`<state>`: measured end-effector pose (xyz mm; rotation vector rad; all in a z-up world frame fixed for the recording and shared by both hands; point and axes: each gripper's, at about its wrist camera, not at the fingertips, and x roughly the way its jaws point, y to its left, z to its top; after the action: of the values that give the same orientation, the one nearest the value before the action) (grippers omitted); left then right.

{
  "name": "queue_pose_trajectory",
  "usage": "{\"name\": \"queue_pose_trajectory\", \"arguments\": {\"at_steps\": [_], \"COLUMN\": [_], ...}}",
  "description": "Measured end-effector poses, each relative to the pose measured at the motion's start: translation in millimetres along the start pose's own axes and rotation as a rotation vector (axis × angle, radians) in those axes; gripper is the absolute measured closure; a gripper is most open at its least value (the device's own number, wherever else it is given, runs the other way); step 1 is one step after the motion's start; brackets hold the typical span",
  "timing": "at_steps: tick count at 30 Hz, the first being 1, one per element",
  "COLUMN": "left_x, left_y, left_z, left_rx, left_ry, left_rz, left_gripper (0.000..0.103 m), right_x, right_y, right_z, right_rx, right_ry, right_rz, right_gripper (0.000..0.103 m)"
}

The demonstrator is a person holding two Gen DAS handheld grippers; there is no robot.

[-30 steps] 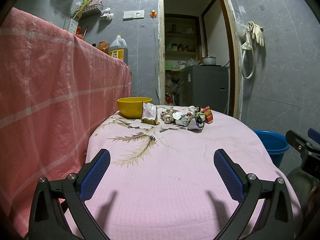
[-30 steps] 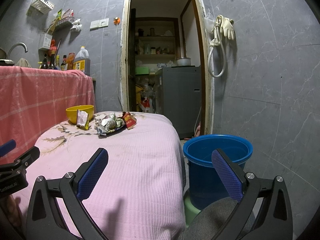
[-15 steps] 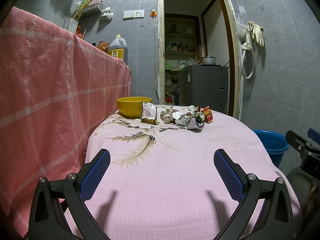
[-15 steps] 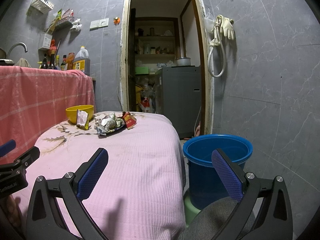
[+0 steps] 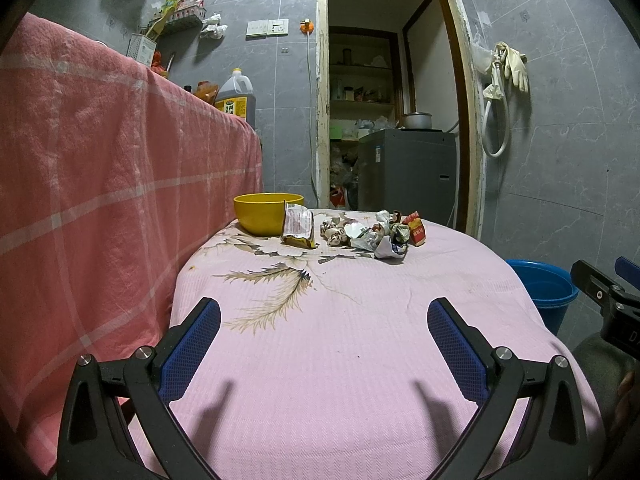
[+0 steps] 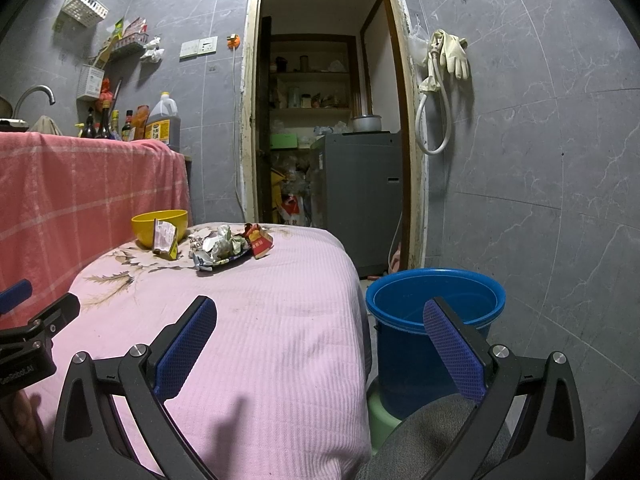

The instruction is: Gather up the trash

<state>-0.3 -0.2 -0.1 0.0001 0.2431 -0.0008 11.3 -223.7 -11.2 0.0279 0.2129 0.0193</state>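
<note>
Nothing has moved since a moment ago. The trash (image 5: 372, 234) sits in a pile at the far end of the table (image 5: 340, 352), beside the yellow bowl (image 5: 266, 213). Both the left gripper (image 5: 324, 334) and right gripper (image 6: 320, 328) are wide open, holding nothing. Reach far, pinch one piece, probably the nearest wrapper, then drop it in the blue bucket (image 6: 436, 304).

The blue bucket (image 5: 542, 288) is half hidden behind the table's (image 5: 500, 280) right edge; print on the crumpled wrappers (image 6: 224, 246) is unreadably small.
</note>
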Motion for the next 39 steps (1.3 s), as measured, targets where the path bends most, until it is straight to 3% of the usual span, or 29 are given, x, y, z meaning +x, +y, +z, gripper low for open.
{"name": "queue_pose_trajectory", "arguments": {"at_steps": [30,39], "left_x": [3,13], "left_y": [-5,1], "left_z": [13,43], "left_rx": [-0.022,-0.052], "left_ry": [0.014,-0.020], "left_rz": [0.003,0.009], "left_gripper": [0.002,0.002], "right_x": [3,26], "right_y": [4,9], "right_z": [5,44], "right_rx": [0.006,-0.063], "right_ry": [-0.002,-0.107], "right_rz": [0.024,0.099], "right_gripper": [0.000,0.000]}}
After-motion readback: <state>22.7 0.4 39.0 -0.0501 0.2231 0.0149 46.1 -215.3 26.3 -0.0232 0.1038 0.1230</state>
